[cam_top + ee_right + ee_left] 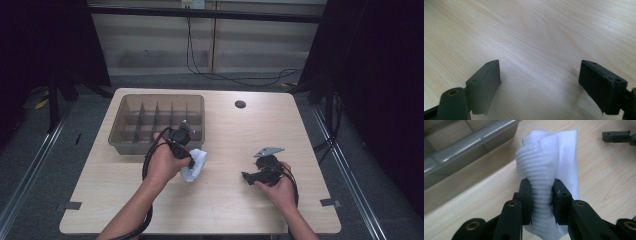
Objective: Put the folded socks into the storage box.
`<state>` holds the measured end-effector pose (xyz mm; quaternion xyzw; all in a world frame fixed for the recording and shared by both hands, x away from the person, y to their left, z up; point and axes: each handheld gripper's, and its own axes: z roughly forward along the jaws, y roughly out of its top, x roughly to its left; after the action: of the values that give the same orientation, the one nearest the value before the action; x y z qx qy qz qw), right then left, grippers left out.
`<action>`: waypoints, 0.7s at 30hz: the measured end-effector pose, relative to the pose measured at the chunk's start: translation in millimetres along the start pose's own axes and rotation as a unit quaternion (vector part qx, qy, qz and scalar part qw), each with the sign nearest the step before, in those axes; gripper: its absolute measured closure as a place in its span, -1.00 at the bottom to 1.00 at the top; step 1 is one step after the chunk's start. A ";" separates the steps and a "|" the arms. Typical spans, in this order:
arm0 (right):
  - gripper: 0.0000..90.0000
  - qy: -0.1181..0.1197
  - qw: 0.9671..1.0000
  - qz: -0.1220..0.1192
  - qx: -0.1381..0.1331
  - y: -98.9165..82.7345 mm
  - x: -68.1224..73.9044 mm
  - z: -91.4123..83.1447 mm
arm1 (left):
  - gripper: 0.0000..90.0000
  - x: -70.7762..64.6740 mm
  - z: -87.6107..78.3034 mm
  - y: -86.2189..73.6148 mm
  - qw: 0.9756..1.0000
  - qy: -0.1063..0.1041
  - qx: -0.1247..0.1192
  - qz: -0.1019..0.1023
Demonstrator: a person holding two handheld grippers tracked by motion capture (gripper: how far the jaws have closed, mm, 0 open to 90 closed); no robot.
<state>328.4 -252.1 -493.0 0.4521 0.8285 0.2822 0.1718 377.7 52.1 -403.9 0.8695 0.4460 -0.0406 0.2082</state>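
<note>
A white ribbed cloth, bunched into folds, is pinched between the two black jaws of my left gripper. From above, that cloth hangs just off the wooden table beside the grey tray, under my left gripper. My right gripper lies low over the table at the right, pointing left. Its jaws stand wide apart over bare wood in the right gripper view, with nothing between them.
A grey divided tray with several compartments stands at the back left of the table, close behind the left hand. A dark round hole sits in the tabletop near the far edge. Cables trail from both grippers.
</note>
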 end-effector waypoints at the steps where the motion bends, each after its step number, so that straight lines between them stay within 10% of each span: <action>1: -0.64 0.003 1.000 0.003 -0.003 -0.8 -0.1 0.5 | 0.61 0.1 -1.4 0.3 1.000 0.001 0.002 -0.003; 21: -0.77 -0.009 0.999 0.027 -0.043 -12.0 3.6 2.7 | 0.61 -0.7 -21.8 13.9 1.000 0.005 0.008 -0.008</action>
<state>320.1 -253.4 -502.8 0.4688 0.8015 0.3185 0.1910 385.8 53.1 -379.3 0.8675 0.4540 -0.0416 0.1990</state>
